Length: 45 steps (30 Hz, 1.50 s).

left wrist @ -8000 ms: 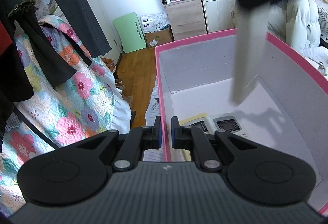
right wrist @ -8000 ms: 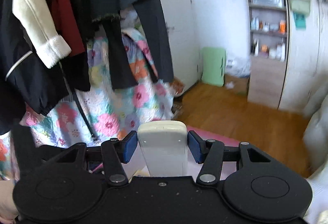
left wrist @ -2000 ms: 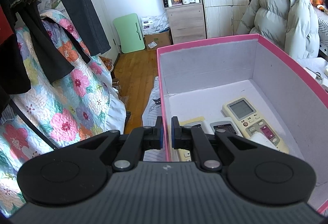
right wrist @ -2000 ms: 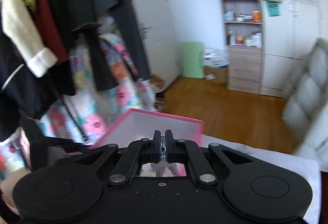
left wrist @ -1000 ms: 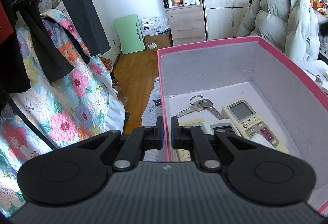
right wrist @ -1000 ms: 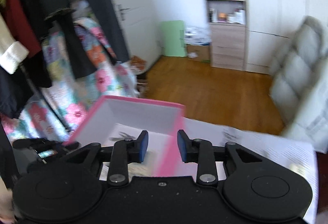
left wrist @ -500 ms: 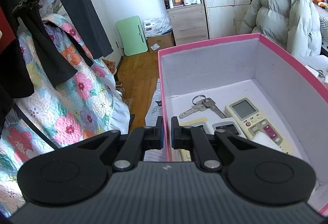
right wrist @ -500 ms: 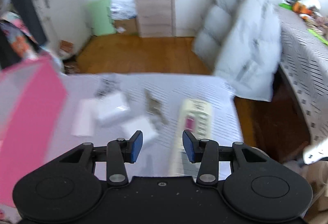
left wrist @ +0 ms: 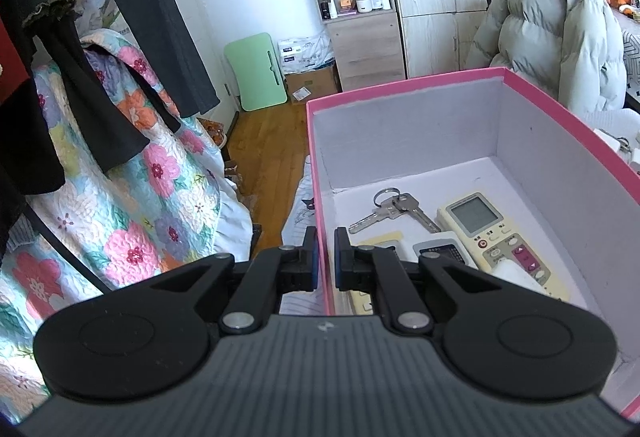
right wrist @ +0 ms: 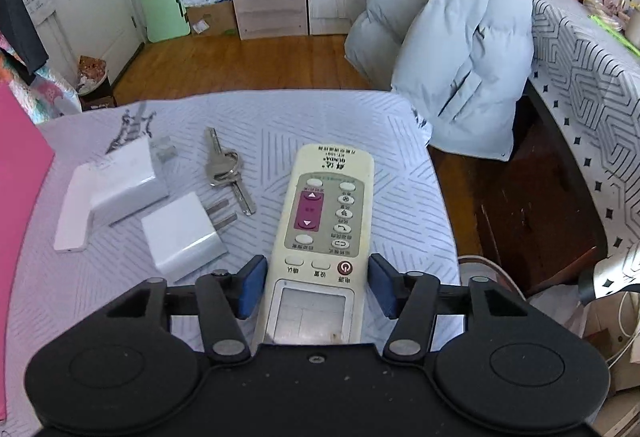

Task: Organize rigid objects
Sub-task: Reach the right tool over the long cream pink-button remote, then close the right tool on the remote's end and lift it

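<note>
My left gripper [left wrist: 324,257] is shut on the left wall of the pink box [left wrist: 400,85]. Inside the box lie a bunch of keys [left wrist: 390,207], a cream remote [left wrist: 488,229] and a small grey remote [left wrist: 442,251]. In the right wrist view, my right gripper [right wrist: 316,289] is low over the table. Its jaws are opening, and another cream remote [right wrist: 324,213] lies flat between them. A small gap shows at each pad. Left of that remote are a second bunch of keys [right wrist: 226,167], a white plug charger [right wrist: 182,237] and a white angled block [right wrist: 108,193].
The table has a striped pale cloth [right wrist: 360,117], and its edge runs close to the right of the remote. A grey puffer jacket [right wrist: 452,37] hangs behind the table. The pink box's side [right wrist: 20,165] shows at the far left. A floral quilt [left wrist: 132,205] lies left of the box.
The keys that my right gripper held now lie in the box. That gripper swung right and down from the box to the cream remote, its jaws widening. The left gripper kept still.
</note>
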Each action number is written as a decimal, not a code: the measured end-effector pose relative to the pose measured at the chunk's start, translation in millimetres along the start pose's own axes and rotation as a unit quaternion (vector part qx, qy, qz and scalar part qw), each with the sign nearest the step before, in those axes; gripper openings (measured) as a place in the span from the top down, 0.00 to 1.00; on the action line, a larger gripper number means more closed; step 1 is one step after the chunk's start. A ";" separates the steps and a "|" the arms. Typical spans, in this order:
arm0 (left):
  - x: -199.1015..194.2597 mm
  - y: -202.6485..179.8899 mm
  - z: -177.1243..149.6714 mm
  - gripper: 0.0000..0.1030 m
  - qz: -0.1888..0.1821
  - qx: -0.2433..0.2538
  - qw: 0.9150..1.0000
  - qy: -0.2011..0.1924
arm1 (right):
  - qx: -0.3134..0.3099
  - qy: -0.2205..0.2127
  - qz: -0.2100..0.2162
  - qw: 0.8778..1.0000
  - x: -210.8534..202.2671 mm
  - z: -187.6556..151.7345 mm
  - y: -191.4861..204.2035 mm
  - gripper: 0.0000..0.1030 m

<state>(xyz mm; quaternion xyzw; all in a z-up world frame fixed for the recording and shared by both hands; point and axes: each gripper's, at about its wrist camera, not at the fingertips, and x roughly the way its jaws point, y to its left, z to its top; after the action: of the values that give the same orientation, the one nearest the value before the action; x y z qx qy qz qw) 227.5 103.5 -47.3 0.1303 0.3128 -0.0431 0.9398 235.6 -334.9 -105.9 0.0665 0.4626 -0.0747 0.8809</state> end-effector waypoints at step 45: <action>0.1 -2.9 0.3 0.94 0.013 0.021 1.000 0.002 | -0.209 -0.112 0.242 0.941 -171.8 -5.0 253.1 0.44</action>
<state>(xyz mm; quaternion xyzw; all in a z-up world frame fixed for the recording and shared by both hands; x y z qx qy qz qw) 227.3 100.6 -47.8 0.1542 0.3119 -0.0373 0.9368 184.2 -74.0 45.1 -0.0180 0.3356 0.2324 0.9127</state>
